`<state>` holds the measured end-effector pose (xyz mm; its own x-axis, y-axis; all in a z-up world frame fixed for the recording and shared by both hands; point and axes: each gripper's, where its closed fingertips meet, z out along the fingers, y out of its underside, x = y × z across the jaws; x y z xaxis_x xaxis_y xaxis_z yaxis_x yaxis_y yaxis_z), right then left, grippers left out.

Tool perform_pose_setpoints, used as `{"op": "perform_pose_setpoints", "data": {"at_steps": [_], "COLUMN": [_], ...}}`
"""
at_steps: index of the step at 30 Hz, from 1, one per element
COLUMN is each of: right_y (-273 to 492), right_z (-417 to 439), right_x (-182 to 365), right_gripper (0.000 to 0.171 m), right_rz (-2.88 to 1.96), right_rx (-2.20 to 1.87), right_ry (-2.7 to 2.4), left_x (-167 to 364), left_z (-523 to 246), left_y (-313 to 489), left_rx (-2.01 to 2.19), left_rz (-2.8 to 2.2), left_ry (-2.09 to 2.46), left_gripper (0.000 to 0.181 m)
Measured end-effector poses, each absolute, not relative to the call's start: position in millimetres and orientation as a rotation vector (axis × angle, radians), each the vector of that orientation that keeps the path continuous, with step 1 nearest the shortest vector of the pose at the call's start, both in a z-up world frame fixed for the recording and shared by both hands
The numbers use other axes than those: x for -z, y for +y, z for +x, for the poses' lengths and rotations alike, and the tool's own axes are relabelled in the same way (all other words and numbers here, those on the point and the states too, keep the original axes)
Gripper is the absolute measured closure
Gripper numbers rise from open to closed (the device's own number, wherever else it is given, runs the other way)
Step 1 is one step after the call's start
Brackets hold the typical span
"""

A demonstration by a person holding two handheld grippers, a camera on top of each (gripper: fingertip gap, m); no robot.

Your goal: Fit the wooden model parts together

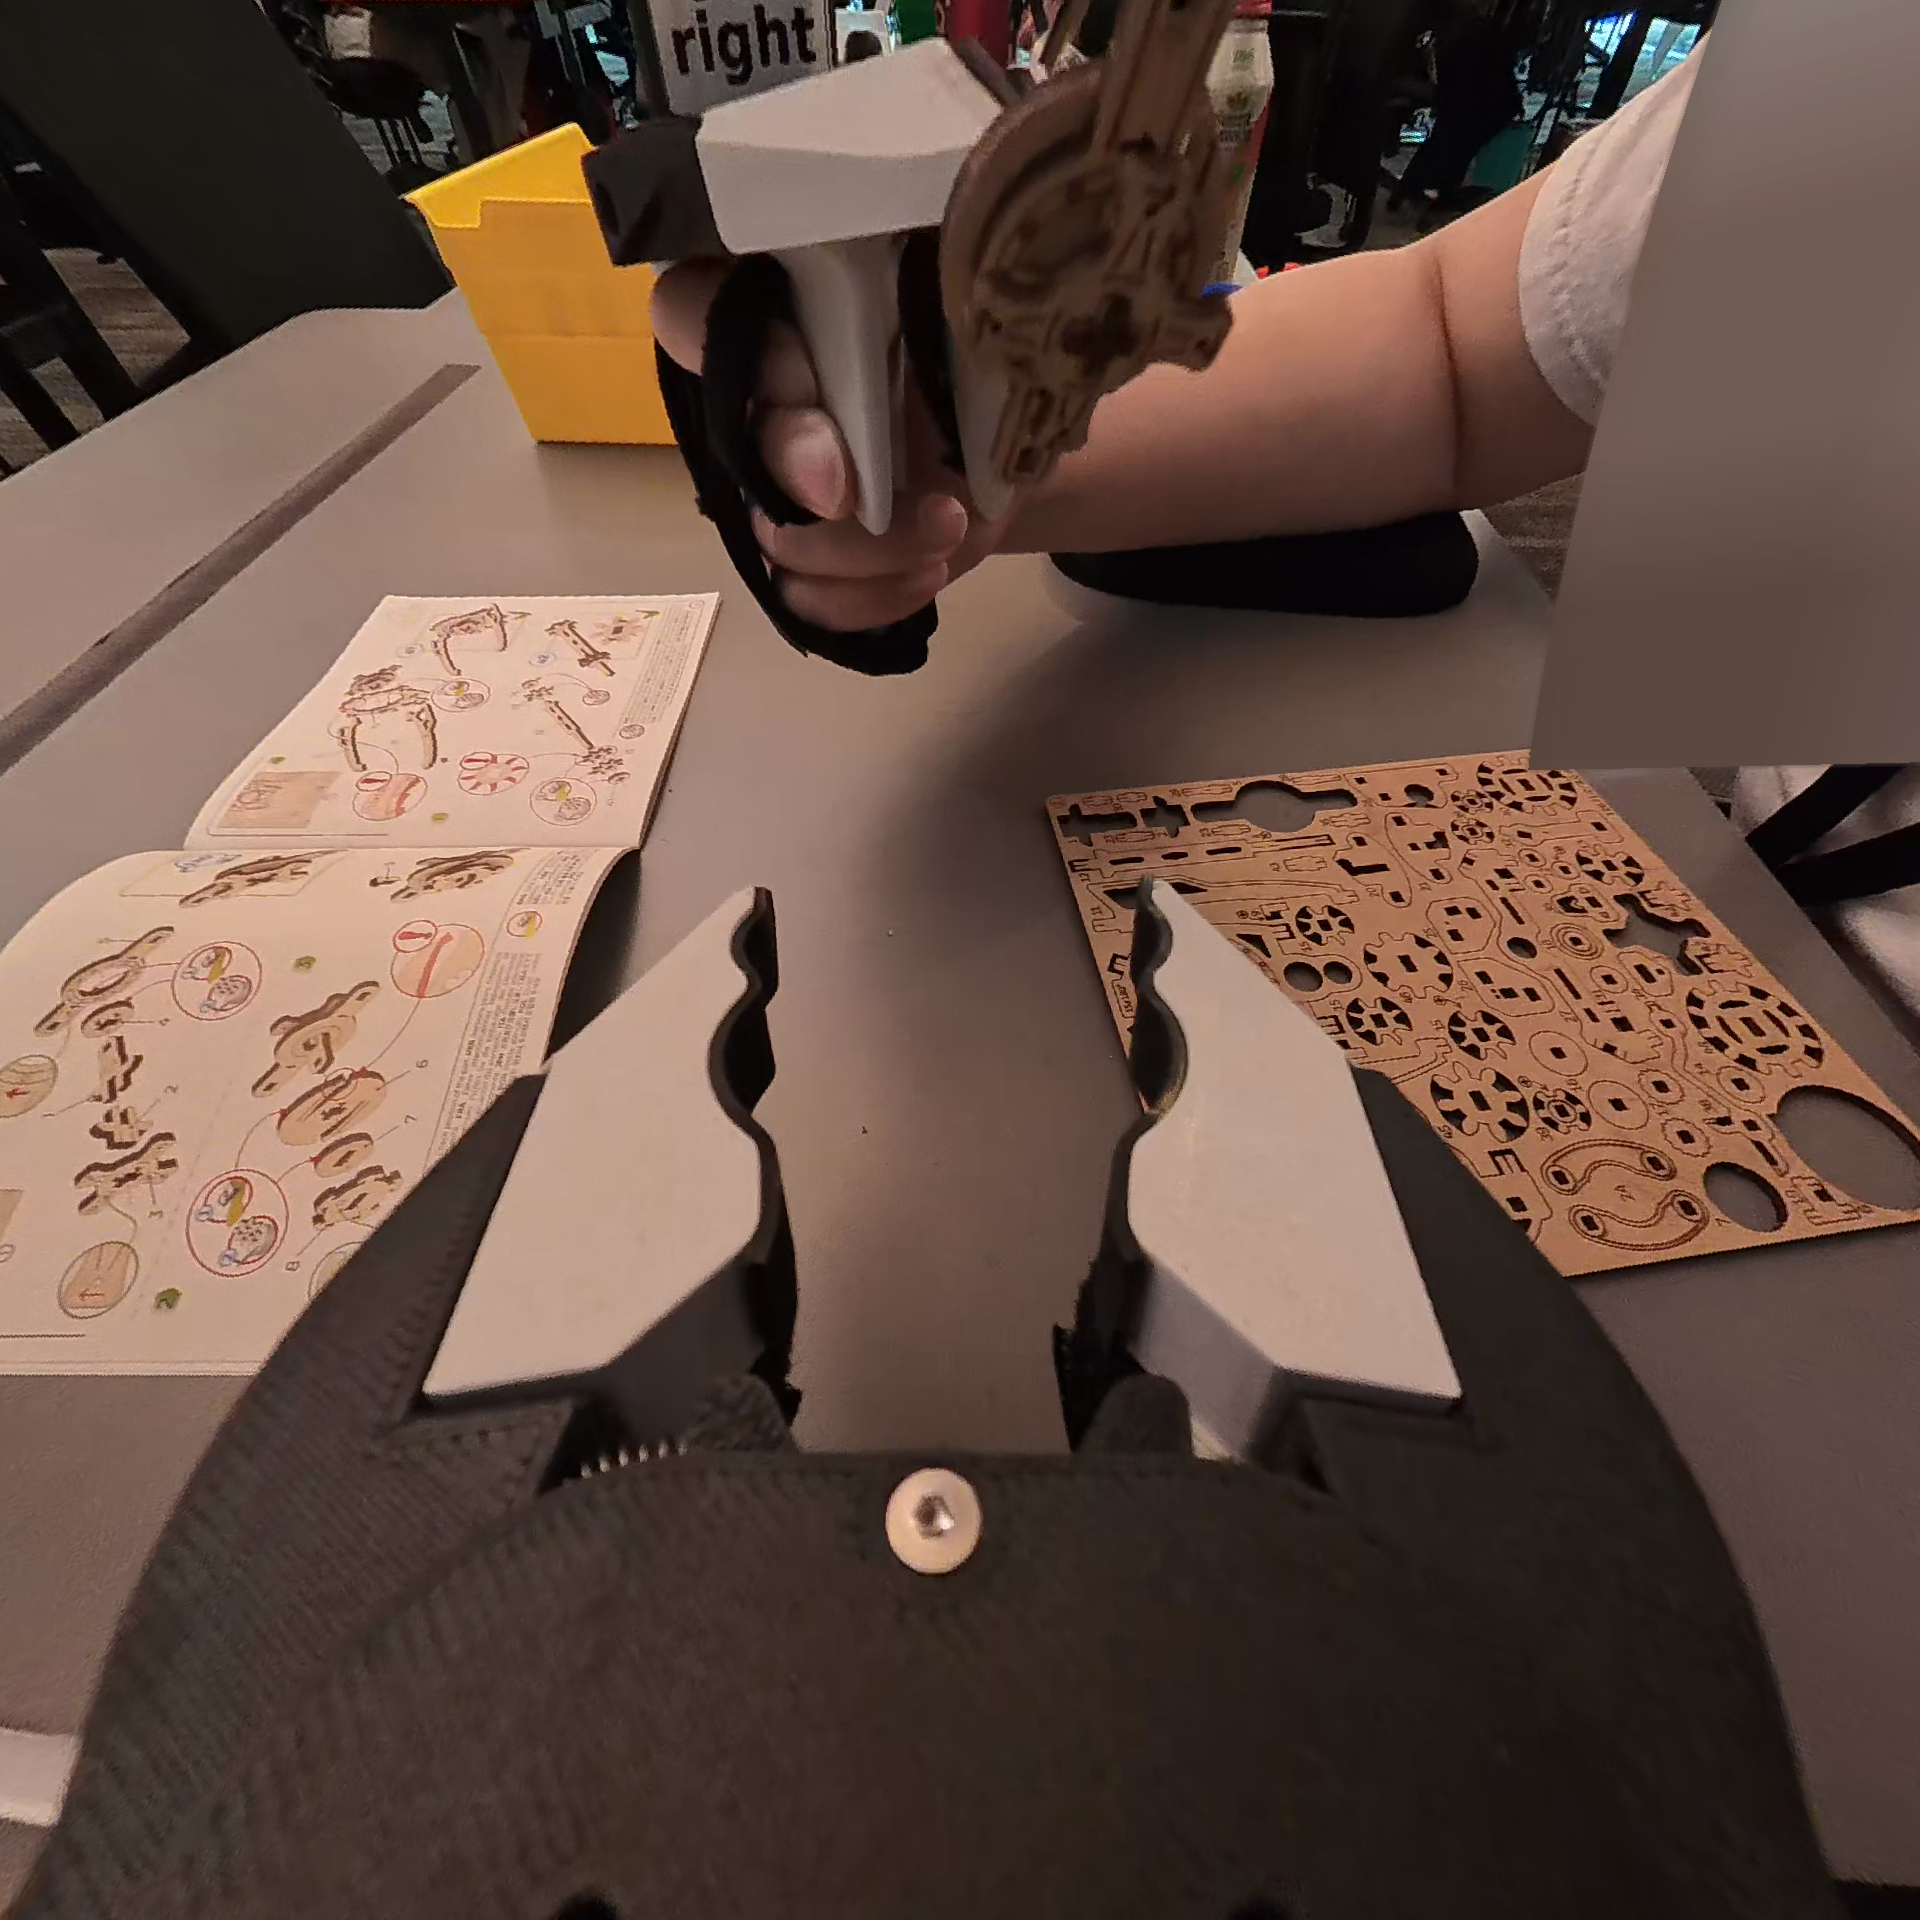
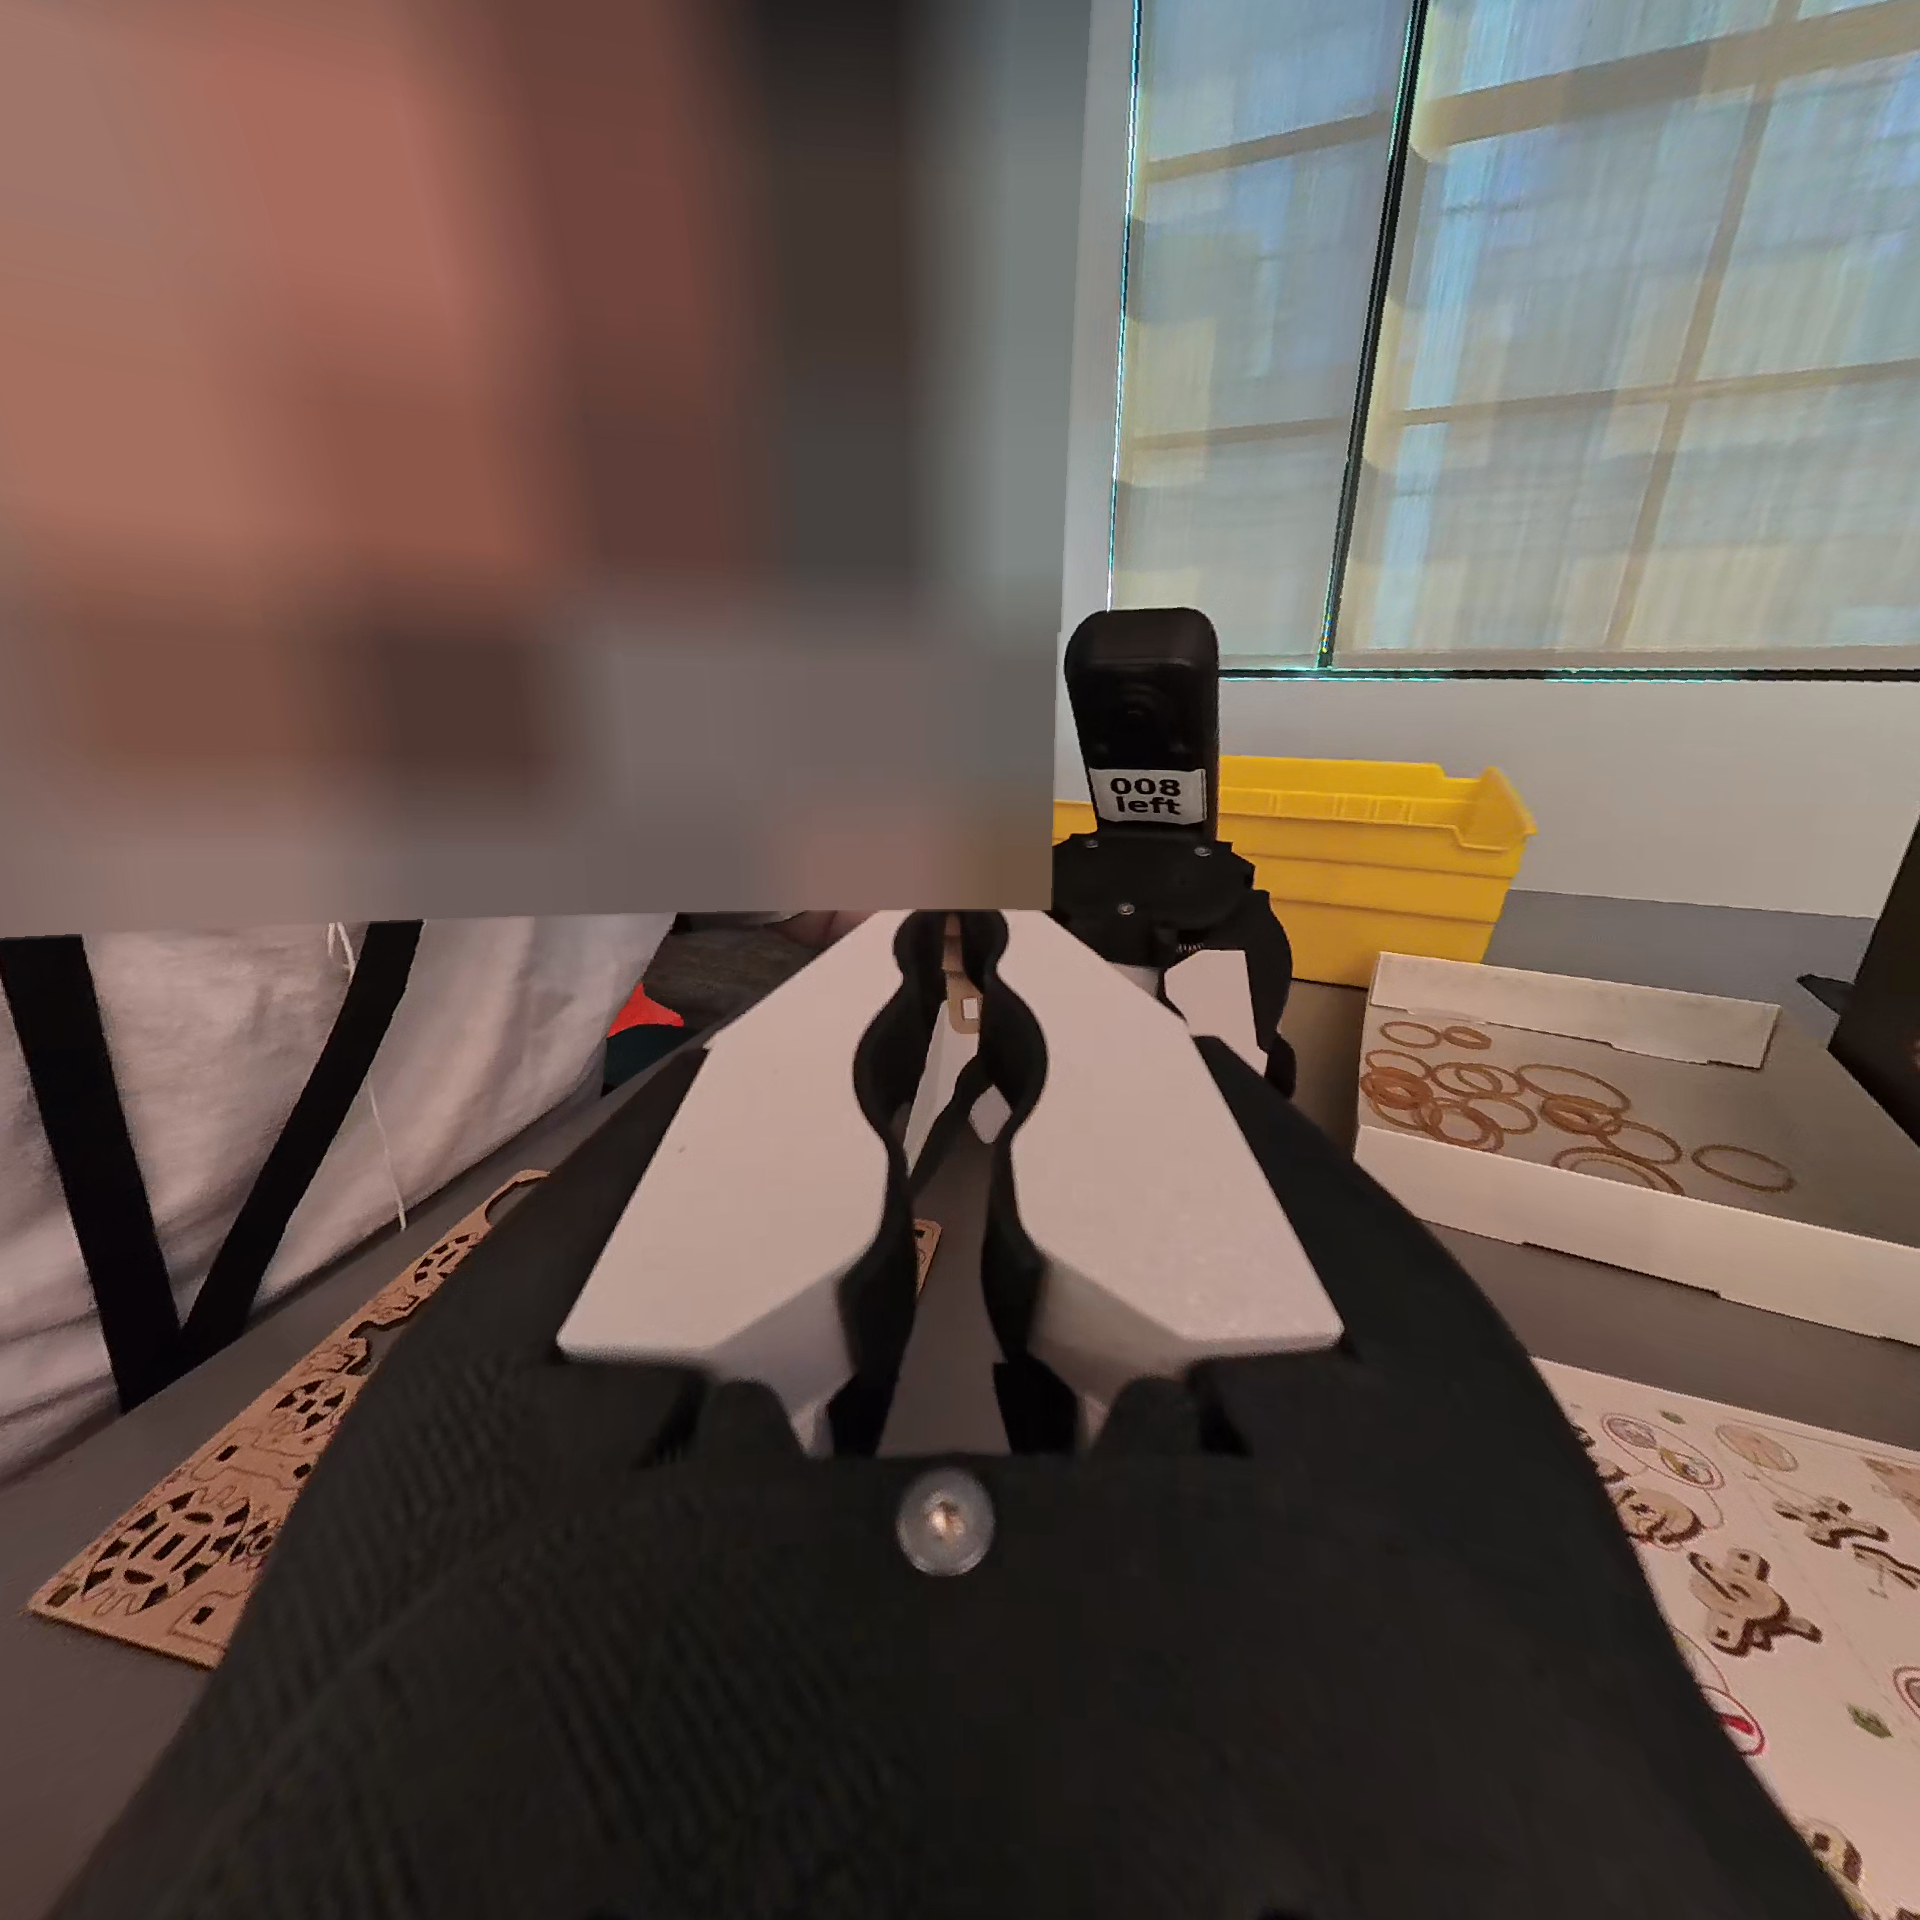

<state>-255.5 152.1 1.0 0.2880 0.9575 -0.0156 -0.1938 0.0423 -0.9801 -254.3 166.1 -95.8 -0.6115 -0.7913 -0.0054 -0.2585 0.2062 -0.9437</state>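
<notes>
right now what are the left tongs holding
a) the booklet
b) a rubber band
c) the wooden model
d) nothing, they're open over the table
d: the left tongs are spread wide with only bare grey table between them, while the wooden model is pinched in the right tongs held up above.

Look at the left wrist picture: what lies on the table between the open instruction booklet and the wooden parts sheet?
Only bare grey table lies between the instruction booklet and the wooden parts sheet. The open left gripper hangs over that gap.
</notes>
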Motion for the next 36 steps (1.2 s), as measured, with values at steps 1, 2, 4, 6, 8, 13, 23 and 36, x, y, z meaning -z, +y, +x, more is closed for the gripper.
{"op": "perform_pose_setpoints", "data": {"at_steps": [1,2,4,6,8,13,23,36], "right_y": [152.3,152.5,152.8,152.9,153.5,154.6,183.8,181.4], "right_z": [-255.1,-255.0,-255.1,-255.4,-255.5,-255.7,-246.4,-245.3], "right_x": [-0.9,-0.4,0.8,1.6,3.0,6.1,64.0,138.8], "right_gripper": [0.169,0.168,0.168,0.168,0.168,0.168,0.168,0.167], "right_rz": [-1.177,-1.179,-1.184,-1.187,-1.195,-1.209,-1.584,-2.143], "right_rx": [-1.072,-1.073,-1.07,-1.068,-1.065,-1.056,-0.509,-0.557], "right_ry": [-0.856,-0.857,-0.861,-0.863,-0.865,-0.872,-1.078,-1.082], "left_x": [96.1,96.2,96.7,96.7,96.3,96.2,105.4,128.8], "left_z": [-254.3,-254.5,-254.5,-254.6,-254.8,-254.7,-250.6,-247.6], "left_y": [165.8,165.5,165.0,164.6,164.4,164.7,173.7,180.2], "left_rx": [1.405,1.405,1.402,1.402,1.404,1.406,1.375,1.219], "left_rz": [-0.971,-0.969,-0.967,-0.965,-0.962,-0.964,-1.045,-1.109], "left_ry": [1.99,1.992,1.996,1.997,1.996,1.995,1.995,2.08], "left_gripper": [0.114,0.114,0.113,0.114,0.114,0.114,0.112,0.112]}}
